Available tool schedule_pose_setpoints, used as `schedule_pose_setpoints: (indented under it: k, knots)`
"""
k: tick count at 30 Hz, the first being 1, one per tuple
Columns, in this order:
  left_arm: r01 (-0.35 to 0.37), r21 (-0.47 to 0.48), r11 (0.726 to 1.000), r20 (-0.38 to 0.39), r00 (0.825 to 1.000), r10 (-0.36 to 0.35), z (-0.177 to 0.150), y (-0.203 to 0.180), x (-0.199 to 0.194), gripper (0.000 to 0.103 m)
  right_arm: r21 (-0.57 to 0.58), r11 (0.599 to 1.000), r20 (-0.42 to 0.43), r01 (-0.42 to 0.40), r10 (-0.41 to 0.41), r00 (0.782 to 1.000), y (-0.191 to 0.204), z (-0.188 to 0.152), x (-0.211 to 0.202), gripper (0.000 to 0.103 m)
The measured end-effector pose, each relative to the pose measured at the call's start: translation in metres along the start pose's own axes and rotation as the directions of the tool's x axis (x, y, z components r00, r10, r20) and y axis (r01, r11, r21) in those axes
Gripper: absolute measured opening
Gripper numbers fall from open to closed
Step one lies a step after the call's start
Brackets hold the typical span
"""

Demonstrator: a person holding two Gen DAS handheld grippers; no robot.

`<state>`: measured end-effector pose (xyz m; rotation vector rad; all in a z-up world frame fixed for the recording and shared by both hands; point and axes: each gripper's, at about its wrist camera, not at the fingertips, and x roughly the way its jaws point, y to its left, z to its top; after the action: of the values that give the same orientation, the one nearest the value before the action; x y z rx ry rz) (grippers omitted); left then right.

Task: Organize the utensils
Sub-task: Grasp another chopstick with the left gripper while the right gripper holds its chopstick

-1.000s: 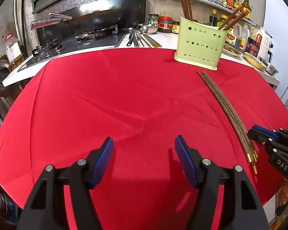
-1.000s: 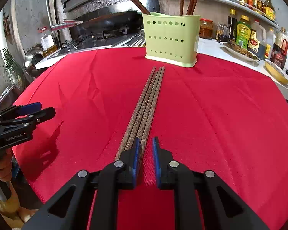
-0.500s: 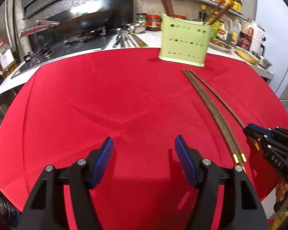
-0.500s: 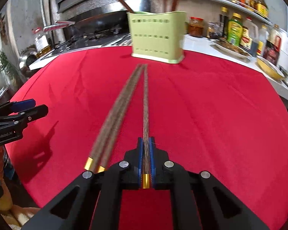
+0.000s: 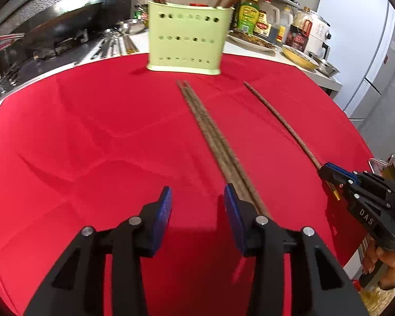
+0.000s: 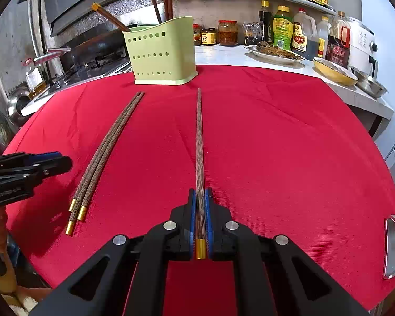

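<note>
Right wrist view — right tongs (image 6: pixel 200 197) clamp one chopstick (image 6: pixel 199 137).

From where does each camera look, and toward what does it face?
Left wrist: on the left gripper, whose jaws are closing on nothing, facing the green holder; a hand shows.
Right wrist: on the right gripper, clamping one chopstick, facing the holder.
Shared: holder, red cloth, loose chopsticks.

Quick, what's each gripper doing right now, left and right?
Left gripper: jaws closing, nothing between them; the loose chopsticks lie just outside its right finger.
Right gripper: shut on a single chopstick near its gold-capped end.
</note>
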<state>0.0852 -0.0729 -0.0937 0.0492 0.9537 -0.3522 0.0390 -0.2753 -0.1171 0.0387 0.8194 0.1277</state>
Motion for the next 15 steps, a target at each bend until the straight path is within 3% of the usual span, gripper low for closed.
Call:
schedule_pose_setpoints:
  k: [11, 15]
  knots:
    - [-0.045, 0.063, 0.997, -0.022, 0.999, 0.047, 0.006, -0.021, 0.011, 0.041, 0.009, 1.0, 0.008, -0.009, 0.008, 1.0, -0.005, -0.001, 0.0, 0.008]
    - [-0.131, 0.126, 0.983, -0.025, 0.99, 0.136, 0.006, -0.029, 0.008, 0.041, 0.0, 1.0, 0.009, -0.01, 0.01, 1.0, -0.001, -0.001, 0.0, 0.008]
